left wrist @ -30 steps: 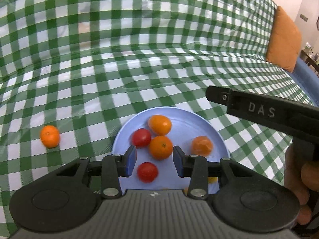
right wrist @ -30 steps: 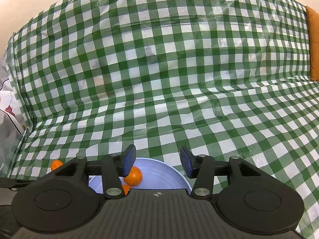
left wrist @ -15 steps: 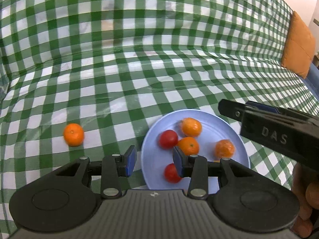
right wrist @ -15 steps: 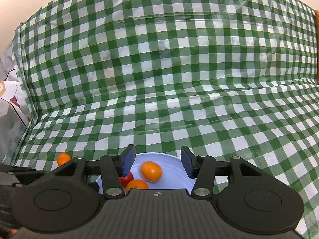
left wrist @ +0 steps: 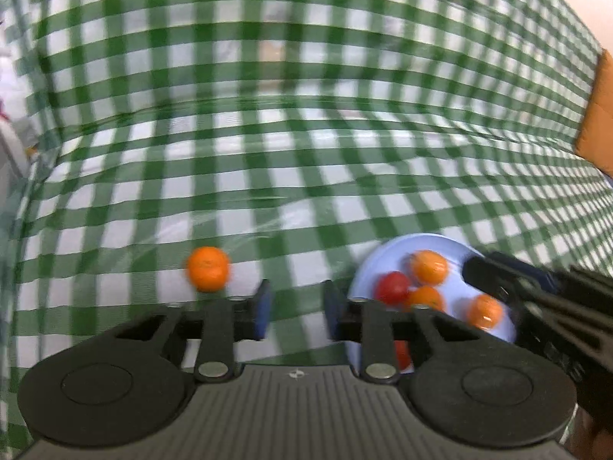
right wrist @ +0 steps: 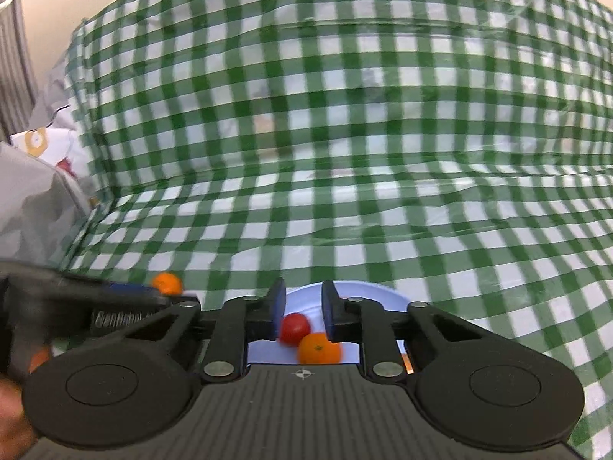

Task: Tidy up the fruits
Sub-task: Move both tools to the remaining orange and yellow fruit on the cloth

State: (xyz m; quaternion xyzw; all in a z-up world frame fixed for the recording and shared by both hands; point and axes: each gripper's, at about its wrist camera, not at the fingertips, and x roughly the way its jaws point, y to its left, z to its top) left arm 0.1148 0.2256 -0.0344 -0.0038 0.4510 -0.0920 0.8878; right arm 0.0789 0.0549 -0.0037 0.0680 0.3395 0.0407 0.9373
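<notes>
A light blue plate [left wrist: 452, 244] holds several oranges and red tomatoes; it also shows in the right wrist view [right wrist: 356, 292]. One loose orange [left wrist: 208, 269] lies on the green checked cloth left of the plate, seen small in the right wrist view [right wrist: 167, 283]. My left gripper [left wrist: 295, 306] is open and empty, between the loose orange and the plate. My right gripper [right wrist: 302, 308] is open and empty over the plate, with a tomato [right wrist: 294, 329] and an orange [right wrist: 318, 348] just below its fingertips. The right gripper's fingers [left wrist: 536, 287] reach over the plate's right side.
The green and white checked cloth [right wrist: 345, 153] covers the surface and rises at the back. An orange cushion [left wrist: 597, 115] sits at the far right. Grey and white wrapping [right wrist: 34, 184] lies at the left edge.
My left gripper has swung left, away from the plate toward the loose orange. My right gripper has moved over the plate and its jaws have narrowed.
</notes>
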